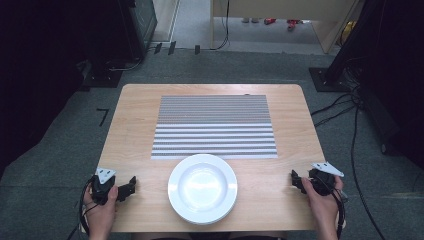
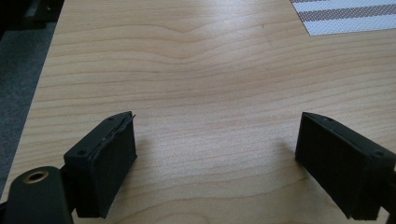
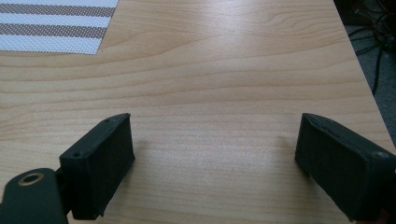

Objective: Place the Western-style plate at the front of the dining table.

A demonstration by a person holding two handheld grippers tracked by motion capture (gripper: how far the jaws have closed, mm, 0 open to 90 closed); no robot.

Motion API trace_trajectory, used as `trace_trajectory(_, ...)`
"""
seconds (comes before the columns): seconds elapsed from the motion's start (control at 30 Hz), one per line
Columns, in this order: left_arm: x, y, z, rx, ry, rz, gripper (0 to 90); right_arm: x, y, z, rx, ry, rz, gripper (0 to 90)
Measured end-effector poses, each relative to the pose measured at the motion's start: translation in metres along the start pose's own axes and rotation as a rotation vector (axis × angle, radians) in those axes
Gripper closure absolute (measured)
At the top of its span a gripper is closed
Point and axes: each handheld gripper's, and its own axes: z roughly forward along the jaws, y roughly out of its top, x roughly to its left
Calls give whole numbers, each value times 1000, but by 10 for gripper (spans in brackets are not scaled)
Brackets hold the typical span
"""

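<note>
On the pale wooden table (image 1: 135,130), I read both grippers spread wide, grasping nothing: left gripper (image 1: 131,186) and right gripper (image 1: 295,180) flank the glossy round white plate (image 1: 202,188), apart from it. Behind the plate lies a woven grey-and-white striped placemat (image 1: 215,127).

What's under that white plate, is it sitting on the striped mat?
No. The white plate rests on the bare wooden table, just in front of the striped mat; its far rim is at the mat's near edge. The wood directly beneath the plate is covered.
</note>
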Motion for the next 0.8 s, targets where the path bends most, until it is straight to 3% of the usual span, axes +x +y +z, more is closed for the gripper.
trace_trajectory(0.23,-1,3,-2,19,7,-18,117,2,1,-2,-1,7,24,122)
trace_trajectory(0.27,-3,4,-4,2,-7,-40,113,5,2,-4,-13,11,22,122)
trace_trajectory(0.4,-9,9,-11,-29,-28,-66,112,13,6,-8,-37,18,12,122)
trace_trajectory(0.43,-13,11,-13,-41,-39,-79,112,13,6,-8,-37,18,12,122)
trace_trajectory(0.47,-24,14,-19,-70,-77,-87,111,17,7,-10,-48,19,14,122)
trace_trajectory(0.5,-24,14,-19,-70,-77,-87,108,17,7,-10,-48,19,14,122)
trace_trajectory(0.53,-35,17,-23,-86,-109,-85,108,20,9,-12,-69,23,31,125)
trace_trajectory(0.57,-35,17,-23,-86,-109,-85,108,20,9,-12,-69,23,31,125)
trace_trajectory(0.6,-45,20,-25,-96,-138,-72,106,23,11,-15,-85,36,52,127)
trace_trajectory(0.67,-51,23,-28,-108,-174,-84,106,27,12,-16,-90,50,60,129)
trace_trajectory(0.77,-58,25,-29,-115,-195,-79,106,36,13,-17,-94,73,49,129)
trace_trajectory(0.8,-63,26,-31,-118,-224,-79,106,39,13,-18,-96,82,44,129)
